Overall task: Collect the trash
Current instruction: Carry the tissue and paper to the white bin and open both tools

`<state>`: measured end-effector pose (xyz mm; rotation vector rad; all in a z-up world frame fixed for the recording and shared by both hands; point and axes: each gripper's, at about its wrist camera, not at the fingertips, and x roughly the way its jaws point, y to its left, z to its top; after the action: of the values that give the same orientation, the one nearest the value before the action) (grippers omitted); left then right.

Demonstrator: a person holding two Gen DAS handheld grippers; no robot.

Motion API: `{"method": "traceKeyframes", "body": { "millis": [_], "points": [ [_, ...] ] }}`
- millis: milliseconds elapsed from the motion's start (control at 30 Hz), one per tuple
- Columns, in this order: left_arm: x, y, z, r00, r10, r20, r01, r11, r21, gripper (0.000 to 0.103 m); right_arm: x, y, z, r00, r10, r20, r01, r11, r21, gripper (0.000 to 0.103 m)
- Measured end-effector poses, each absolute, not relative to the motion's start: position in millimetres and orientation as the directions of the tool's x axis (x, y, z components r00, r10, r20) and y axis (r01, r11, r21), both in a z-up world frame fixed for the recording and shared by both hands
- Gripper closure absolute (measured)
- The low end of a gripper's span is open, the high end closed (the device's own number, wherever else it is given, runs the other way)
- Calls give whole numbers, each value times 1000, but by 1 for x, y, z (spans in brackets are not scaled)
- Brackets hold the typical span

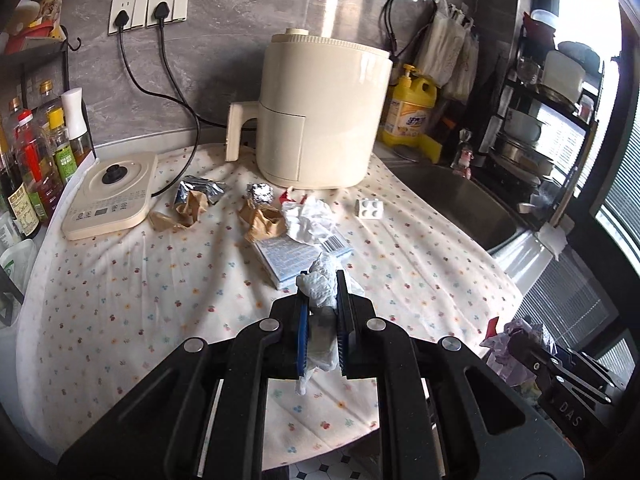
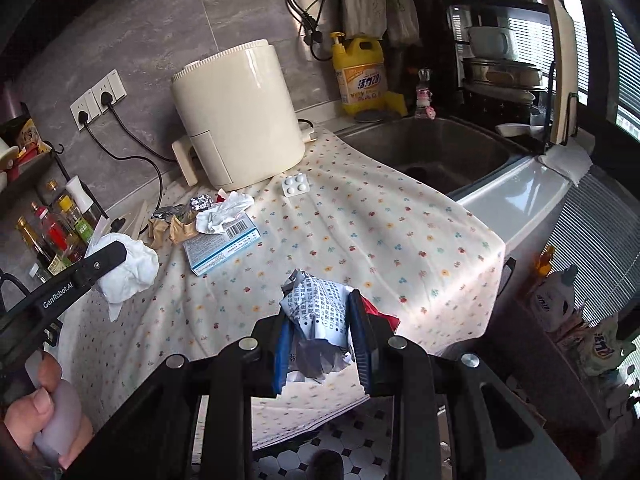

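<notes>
Left wrist view shows the left gripper (image 1: 322, 304) closed tight on a crumpled white tissue (image 1: 322, 286), which stands up between the blue pads and hangs down a little under them. Right wrist view shows the right gripper (image 2: 320, 320) closed on a wad of printed paper (image 2: 318, 308) with something red behind it; the jaws stand narrow, only as wide as the wad. So both tools are full.

The remaining trash lies ahead of both grippers on the flowered cloth (image 1: 120, 280), in front of the cream air fryer (image 1: 320, 108). From near to far there is a flat blue and white box (image 1: 288, 256), with its long axis running diagonally, then a white crumpled paper (image 1: 306, 220) partly lying on the box. Brown paper scraps (image 1: 264, 220), a foil ball (image 1: 260, 194) and a silver wrapper (image 1: 200, 192) lie further back and to the left. A white pill pack (image 1: 370, 209) lies apart to the right, toward the sink (image 1: 452, 196).

I judge the left gripper is nearer to this pile. No trash bin is visible, so I cannot tell which way the held pieces must go; I think they must be dropped first.
</notes>
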<state>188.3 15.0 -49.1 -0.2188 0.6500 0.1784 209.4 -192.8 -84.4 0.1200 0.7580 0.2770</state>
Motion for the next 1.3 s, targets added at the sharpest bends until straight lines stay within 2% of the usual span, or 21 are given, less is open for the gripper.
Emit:
{"method": "traceKeyframes", "body": {
  "millis": [300, 533, 867, 1167, 1267, 1300],
  "points": [
    [179, -58, -67, 759, -18, -650, -98, 985, -142, 91, 166, -261, -98, 706, 229, -670, -101, 969, 226, 76],
    [165, -112, -93, 717, -115, -688, -7, 985, -172, 91, 134, -318, -122, 675, 164, -719, 12, 973, 233, 76],
    [155, -187, -163, 580, -282, -764, 108, 957, -270, 91, 81, -391, -144, 642, 12, -767, 176, 971, 162, 76],
    [153, -246, -207, 459, -387, -800, 227, 922, -315, 91, 57, -428, -164, 607, -57, -792, 274, 951, 142, 76],
    [151, -258, -216, 417, -429, -801, 262, 901, -346, 88, 49, -435, -166, 599, -70, -797, 297, 945, 141, 76],
    [151, -260, -217, 408, -447, -796, 267, 892, -364, 81, 47, -435, -166, 598, -74, -798, 302, 943, 139, 76]
  ]
}}
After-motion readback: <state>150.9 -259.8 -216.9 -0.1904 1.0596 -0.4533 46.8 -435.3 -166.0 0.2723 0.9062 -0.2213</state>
